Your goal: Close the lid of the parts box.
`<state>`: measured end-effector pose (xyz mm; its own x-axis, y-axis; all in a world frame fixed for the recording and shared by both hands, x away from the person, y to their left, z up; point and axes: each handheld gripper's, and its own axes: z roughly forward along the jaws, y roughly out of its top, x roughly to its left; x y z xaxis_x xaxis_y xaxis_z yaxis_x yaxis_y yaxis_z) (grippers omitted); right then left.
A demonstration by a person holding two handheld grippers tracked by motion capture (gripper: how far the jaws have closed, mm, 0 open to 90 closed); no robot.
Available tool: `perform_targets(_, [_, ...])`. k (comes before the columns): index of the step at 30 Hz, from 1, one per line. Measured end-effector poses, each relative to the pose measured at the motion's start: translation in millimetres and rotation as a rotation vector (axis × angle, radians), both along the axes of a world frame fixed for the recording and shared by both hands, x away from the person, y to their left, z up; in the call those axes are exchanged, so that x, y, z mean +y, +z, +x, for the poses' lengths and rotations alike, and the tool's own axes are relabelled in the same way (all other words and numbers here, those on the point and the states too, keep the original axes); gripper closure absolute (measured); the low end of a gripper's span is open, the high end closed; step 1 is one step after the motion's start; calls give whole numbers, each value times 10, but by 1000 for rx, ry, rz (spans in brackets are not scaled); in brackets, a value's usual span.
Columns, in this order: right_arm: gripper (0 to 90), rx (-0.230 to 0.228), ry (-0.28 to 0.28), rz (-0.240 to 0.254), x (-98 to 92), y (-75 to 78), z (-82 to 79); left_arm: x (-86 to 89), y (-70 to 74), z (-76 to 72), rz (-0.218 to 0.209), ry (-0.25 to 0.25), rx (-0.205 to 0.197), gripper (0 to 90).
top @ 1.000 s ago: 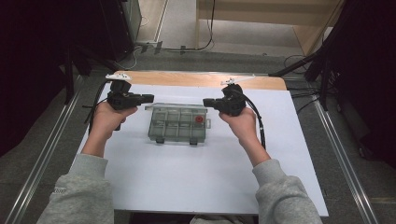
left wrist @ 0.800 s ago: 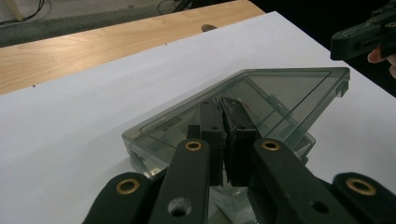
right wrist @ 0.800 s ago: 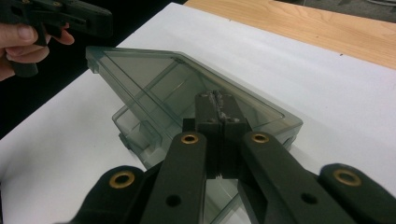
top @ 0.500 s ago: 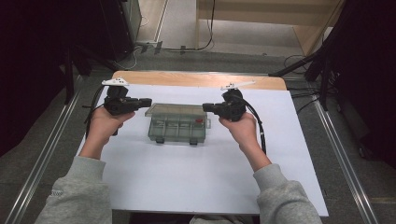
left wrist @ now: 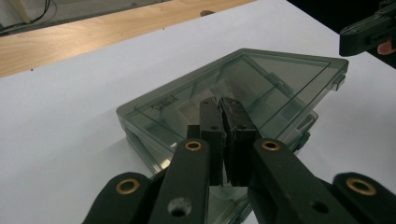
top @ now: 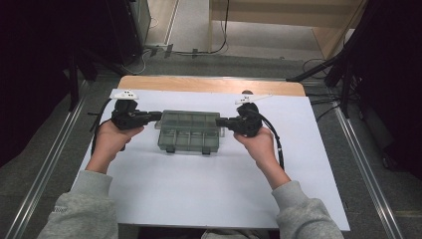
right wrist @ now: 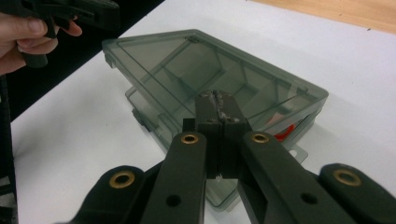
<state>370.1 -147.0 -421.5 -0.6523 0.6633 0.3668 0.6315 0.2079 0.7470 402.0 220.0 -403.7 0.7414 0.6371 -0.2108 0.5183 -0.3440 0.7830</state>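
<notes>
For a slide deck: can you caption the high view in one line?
Person's left claw and right claw, both shut, flank a smoky plastic compartment box on a white table.

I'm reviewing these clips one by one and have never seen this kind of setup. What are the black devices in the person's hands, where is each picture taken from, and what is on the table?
A person sits at a white table and holds a hand-held two-jaw tool in each hand. The high view looks down from above: the left gripper comes in from the left, the right gripper from the right. The other two pictures come from small cameras riding on those tools, looking along their black jaws.

Between them lies a smoky, see-through compartment box with its lid ajar, slightly raised above the base; something red shows inside through the plastic. Both tools have their jaws shut, and the tips sit at the box's two ends. Neither clamps anything; whether the tips touch the lid is hard to tell.
</notes>
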Motion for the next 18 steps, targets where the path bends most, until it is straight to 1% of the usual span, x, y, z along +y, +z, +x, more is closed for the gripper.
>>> perform_targets(8, [900, -3, 7, -14, 23, -57, -60, 26, -56, -67, -2, 3, -3, 877])
perform_targets(12, [900, -8, 9, -9, 19, -72, -80, 21, -82, -109, 0, 7, -7, 877])
perform_targets(14, [900, -10, 12, -16, 22, -83, -89, 5, -90, -135, 14, 8, -20, 877])
perform_targets(16, [900, -12, 11, -25, 24, -91, -105, -8, -100, -153, 15, 6, -16, 877])
perform_targets(18, [900, -19, 12, -15, 19, -105, -129, -14, -107, -169, 19, -1, -25, 877])
